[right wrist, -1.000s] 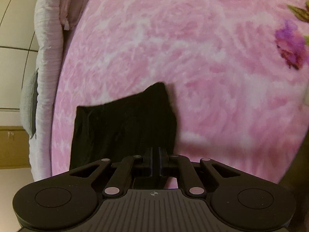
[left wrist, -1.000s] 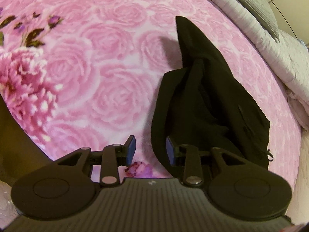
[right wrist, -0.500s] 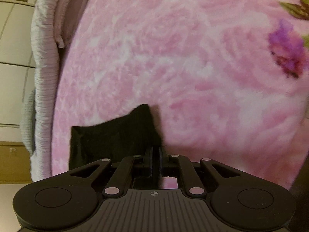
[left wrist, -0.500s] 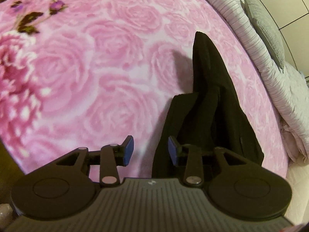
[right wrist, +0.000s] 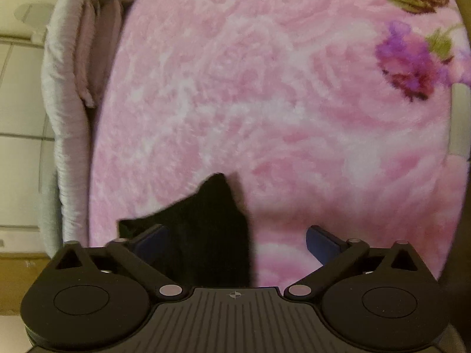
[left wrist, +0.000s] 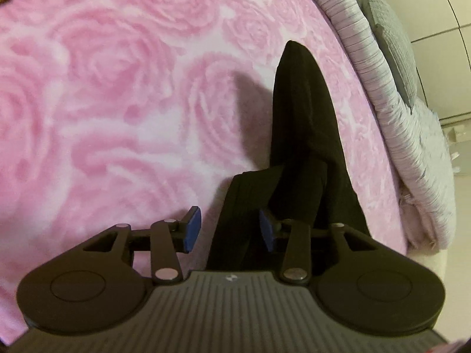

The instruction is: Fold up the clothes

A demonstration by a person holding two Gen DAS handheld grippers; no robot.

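In the left wrist view, a pink blanket (left wrist: 123,94) with a raised rose pattern fills the left and middle of the picture. The left gripper (left wrist: 228,231) sits low in the middle, its jaws partly apart with the blue pads (left wrist: 192,229) facing each other. A strip of the black garment (left wrist: 303,153) runs up through the gap between the pads, but neither pad presses on it, so the gripper holds nothing. The garment lies on the blanket right of centre, rising to a narrow point at its far end, with a fold lying across its lower part. Further right, a pale striped quilt (left wrist: 382,94) is bunched along the blanket's edge, and a grey pillow (left wrist: 388,29) rests on it.

In the right wrist view, the quilt (right wrist: 64,117) runs down the left side beside the blanket (right wrist: 265,103). The garment (right wrist: 212,229) lies low and left of centre, one corner pointing up. The right gripper (right wrist: 235,244) has its jaws spread wide; the left pad (right wrist: 150,241) sits in front of the cloth and the right one is over bare blanket, gripping nothing. A purple flower print (right wrist: 409,61) marks the blanket's upper right.
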